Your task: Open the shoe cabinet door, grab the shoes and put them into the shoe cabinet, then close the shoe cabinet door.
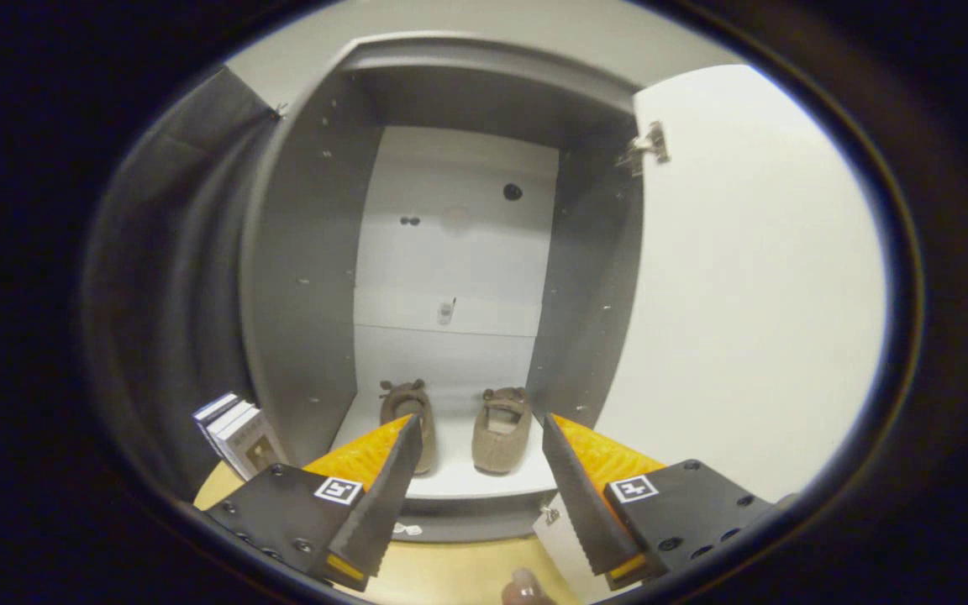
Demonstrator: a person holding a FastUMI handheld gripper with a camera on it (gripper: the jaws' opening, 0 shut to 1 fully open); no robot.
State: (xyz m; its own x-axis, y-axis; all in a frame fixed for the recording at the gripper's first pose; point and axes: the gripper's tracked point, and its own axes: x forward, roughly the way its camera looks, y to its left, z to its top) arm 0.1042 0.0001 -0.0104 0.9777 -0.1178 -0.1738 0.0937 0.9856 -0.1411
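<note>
Beyond the fingertips, on the cabinet's floor: 2 brown slippers (pixel 455 424), side by side, toes pointing to the far wall, the left 1 partly hidden behind the left finger. Both well inside the shoe cabinet (pixel 307 277), resting on its pale bottom panel, a little apart from each other and from the side walls.

Gripper (pixel 476 454) spread wide, nothing between the fingers (pixel 379 496), pads touching no object. Held just outside the cabinet's front edge, aimed straight into the opening.

Door (pixel 744 294) swung fully out to the right, hanging on its hinge (pixel 645 149) at the upper right corner of the opening. Plain white inner face turned toward the camera.

Left of the cabinet, near the floor: a few small boxes (pixel 232 433) standing upright against a dark curtain (pixel 173 269). Down near the right finger, a fingertip of the person (pixel 524 586) (barely visible) above the wooden floor (pixel 442 571).

Judging by the layout: opening done, shoes placed, grip already released. Left to do, most likely: get to the far side of the open door and push it leftward until shut. Worth watching that no slipper heel overhangs the sill (seemingly clear of it) before swinging the panel home.
</note>
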